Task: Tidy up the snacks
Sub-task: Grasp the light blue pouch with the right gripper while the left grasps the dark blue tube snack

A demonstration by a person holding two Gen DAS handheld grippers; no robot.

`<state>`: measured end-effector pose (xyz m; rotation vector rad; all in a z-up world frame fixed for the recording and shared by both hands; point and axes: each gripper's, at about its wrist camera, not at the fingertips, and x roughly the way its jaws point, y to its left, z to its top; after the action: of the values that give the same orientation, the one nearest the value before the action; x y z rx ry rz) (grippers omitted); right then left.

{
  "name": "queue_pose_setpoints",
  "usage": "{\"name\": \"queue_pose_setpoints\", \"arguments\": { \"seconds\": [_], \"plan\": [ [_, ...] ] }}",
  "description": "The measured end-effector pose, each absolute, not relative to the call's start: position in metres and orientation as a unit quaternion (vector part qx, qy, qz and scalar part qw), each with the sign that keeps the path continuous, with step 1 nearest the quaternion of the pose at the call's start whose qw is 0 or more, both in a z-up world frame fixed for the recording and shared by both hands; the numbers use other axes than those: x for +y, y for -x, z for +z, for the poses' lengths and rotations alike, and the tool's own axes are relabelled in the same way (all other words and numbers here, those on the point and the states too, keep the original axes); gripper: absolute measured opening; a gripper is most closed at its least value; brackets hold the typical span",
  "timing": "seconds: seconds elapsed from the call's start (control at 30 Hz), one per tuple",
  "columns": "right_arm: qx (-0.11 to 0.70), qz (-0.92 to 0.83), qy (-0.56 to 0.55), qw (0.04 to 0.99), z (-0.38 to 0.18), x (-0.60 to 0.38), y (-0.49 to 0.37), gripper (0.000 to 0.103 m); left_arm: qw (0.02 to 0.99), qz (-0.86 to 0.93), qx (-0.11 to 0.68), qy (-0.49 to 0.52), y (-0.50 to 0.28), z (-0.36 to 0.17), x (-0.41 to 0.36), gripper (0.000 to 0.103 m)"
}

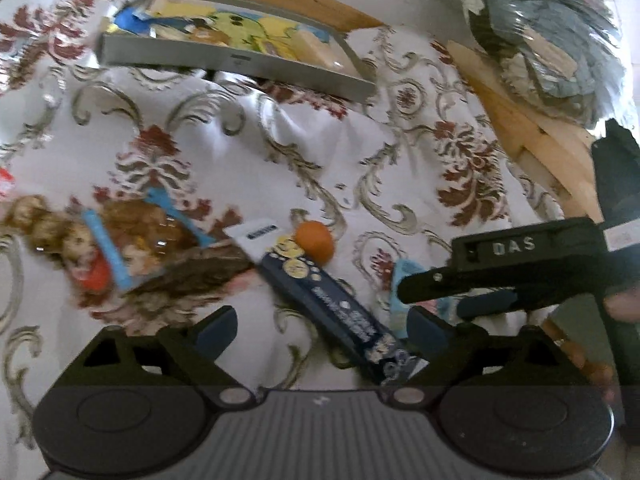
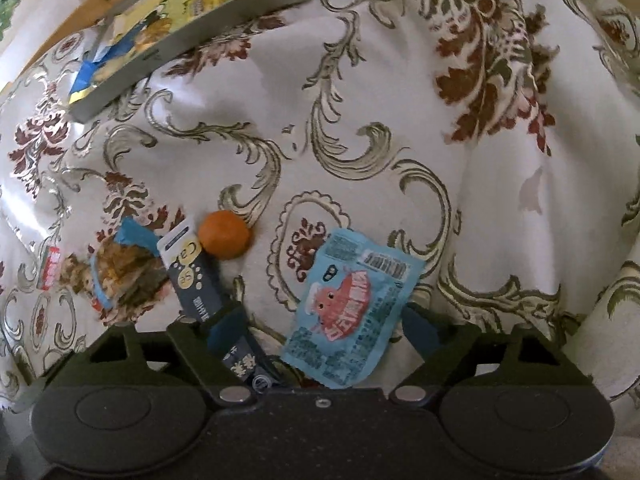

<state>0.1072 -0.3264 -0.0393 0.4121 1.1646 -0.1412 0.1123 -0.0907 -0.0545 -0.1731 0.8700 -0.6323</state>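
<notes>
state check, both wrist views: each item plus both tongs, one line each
left tongs: open, empty, over the dark blue packet
right tongs: open, empty, light blue pouch between the fingers
light blue pouch: flat on the cloth, sealed
dark blue packet: flat, lying diagonal
orange: whole, touching the dark blue packet's end
brown snack bag: flat, loose on the cloth
grey tray: already holds packets

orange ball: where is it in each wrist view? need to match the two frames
Left wrist: orange ball sits just below centre, at the far end of the dark blue snack box.
Right wrist: left of centre, at the same box's far end.
Shared landmark: grey tray, top left in both.
</notes>
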Motion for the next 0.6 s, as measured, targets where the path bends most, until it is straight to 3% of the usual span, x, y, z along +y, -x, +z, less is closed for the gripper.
{"name": "queue_pose_setpoints", "arguments": {
  "seconds": [0.37, 0.6],
  "plan": [
    [0.517, -0.096, -0.257, 0.811, -0.047, -0.343, -0.101, 0.068, 0.827, -0.281, 0.467, 0.139, -0.14, -0.071, -0.104, 0.074],
    [0.519, -0.1, -0.259, 0.809, -0.05, -0.342, -0.103, 0.066, 0.817, -0.255, 0.496, 0.15, -0.154, -0.077, -0.115, 0.051]
  ]
}}
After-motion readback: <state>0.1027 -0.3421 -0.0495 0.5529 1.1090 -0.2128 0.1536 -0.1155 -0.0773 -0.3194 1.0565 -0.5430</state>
